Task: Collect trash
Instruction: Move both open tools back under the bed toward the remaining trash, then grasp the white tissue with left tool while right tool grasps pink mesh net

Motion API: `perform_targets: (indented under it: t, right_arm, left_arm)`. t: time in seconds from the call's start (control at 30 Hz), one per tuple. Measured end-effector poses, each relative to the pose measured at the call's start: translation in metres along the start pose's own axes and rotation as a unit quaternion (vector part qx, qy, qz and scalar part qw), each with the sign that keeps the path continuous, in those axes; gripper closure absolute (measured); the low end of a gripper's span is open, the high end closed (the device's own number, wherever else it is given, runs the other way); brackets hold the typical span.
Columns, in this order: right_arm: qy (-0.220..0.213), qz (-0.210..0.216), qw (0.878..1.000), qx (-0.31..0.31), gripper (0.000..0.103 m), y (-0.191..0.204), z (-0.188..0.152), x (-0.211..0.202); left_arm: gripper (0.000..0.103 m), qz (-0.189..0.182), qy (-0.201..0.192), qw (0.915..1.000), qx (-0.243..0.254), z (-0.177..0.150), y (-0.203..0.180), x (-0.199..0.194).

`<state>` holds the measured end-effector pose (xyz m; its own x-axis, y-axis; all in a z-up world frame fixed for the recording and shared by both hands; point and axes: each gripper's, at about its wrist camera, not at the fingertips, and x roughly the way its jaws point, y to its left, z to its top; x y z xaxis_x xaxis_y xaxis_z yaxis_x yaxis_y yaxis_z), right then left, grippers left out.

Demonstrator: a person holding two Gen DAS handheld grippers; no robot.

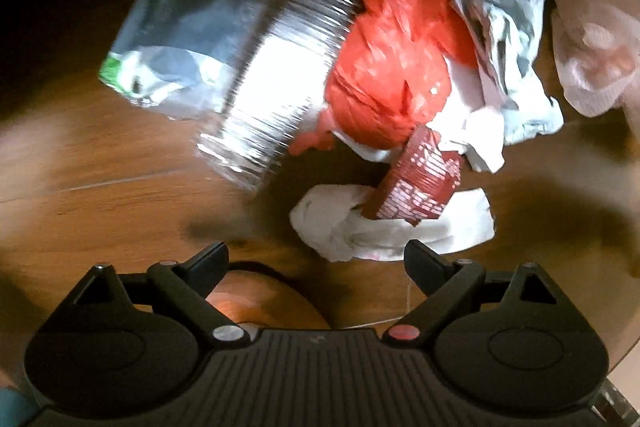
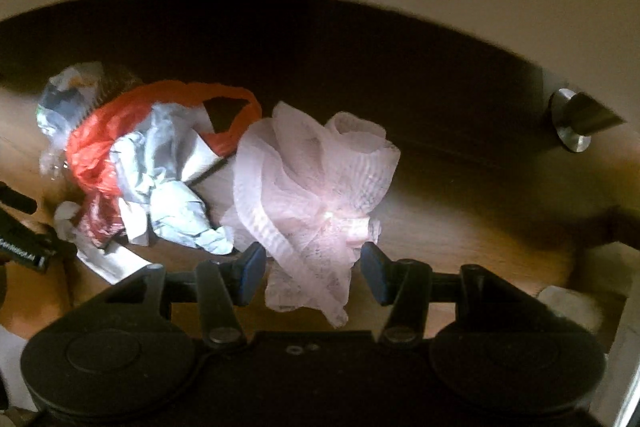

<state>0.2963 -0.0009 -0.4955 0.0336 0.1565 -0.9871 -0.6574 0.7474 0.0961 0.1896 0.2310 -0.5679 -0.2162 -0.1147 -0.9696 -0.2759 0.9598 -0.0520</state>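
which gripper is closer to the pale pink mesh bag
Right. The right gripper has the pale pink mesh bag between its open fingers; the left gripper hovers over the white tissue, with the bag far off.

Trash lies in a row on the wooden floor (image 1: 100, 163): snack bag (image 1: 188, 27) far left, foil tray (image 1: 288, 59) against its right side, plastic bag (image 1: 396, 59) next, crumpled paper (image 1: 508, 39) overlapping it, mesh pouf (image 2: 312, 179) far right. Cupcake liner (image 1: 420, 183) sits on a tissue (image 1: 400, 231) in front of the plastic bag.
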Motion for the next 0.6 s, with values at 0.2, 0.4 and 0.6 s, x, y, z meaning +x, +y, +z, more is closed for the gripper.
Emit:
perform_targets:
  t: [0.2, 0.4, 0.6]
  right_arm:
    - [0.016, -0.002, 1.000, 0.008, 0.054, 0.000, 0.006, 0.020]
    - [0.014, 0.001, 1.000, 0.002, 0.095, 0.003, 0.007, 0.022]
    - [-0.006, -0.013, 1.000, 0.024, 0.099, 0.001, 0.001, 0.013]
  left_arm:
    - [0.040, -0.018, 0.008, 0.9998, -0.009, 0.005, 0.000, 0.014]
    - [0.068, -0.038, 0.011, 0.9991, -0.016, 0.007, 0.011, 0.025]
    - [0.081, -0.053, 0.000, 0.9985, -0.012, 0.004, 0.017, 0.023]
